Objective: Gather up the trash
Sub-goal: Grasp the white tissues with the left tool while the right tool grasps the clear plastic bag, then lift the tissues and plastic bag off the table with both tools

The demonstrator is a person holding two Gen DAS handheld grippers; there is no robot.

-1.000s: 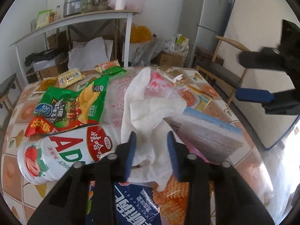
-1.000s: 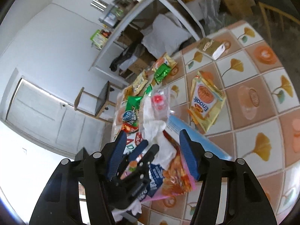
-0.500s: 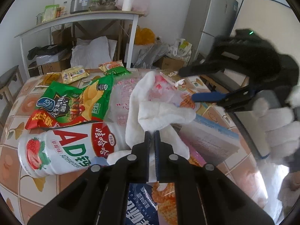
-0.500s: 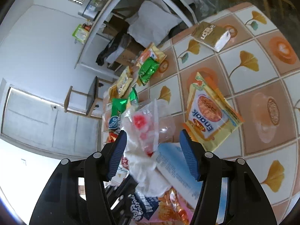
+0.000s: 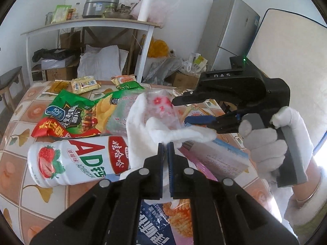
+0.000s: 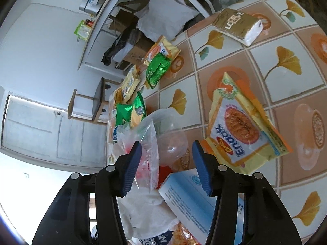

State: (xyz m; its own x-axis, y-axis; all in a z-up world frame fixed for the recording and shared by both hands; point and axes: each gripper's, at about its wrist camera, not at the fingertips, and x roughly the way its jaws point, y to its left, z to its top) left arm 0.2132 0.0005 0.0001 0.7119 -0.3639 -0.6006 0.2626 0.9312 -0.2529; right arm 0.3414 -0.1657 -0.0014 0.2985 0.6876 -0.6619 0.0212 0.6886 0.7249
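Pinching the crumpled white tissue wad (image 5: 143, 134) off the tiled desk (image 5: 18, 163), the left gripper (image 5: 166, 146) lifts it for collection; the right gripper (image 6: 166, 155), jaws just narrowing, straddles the clear plastic bag (image 6: 151, 143).

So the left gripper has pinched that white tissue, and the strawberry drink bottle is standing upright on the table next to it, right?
Not quite. The left gripper is shut on the white tissue, but the strawberry drink bottle lies on its side on the table, as the left wrist view shows.
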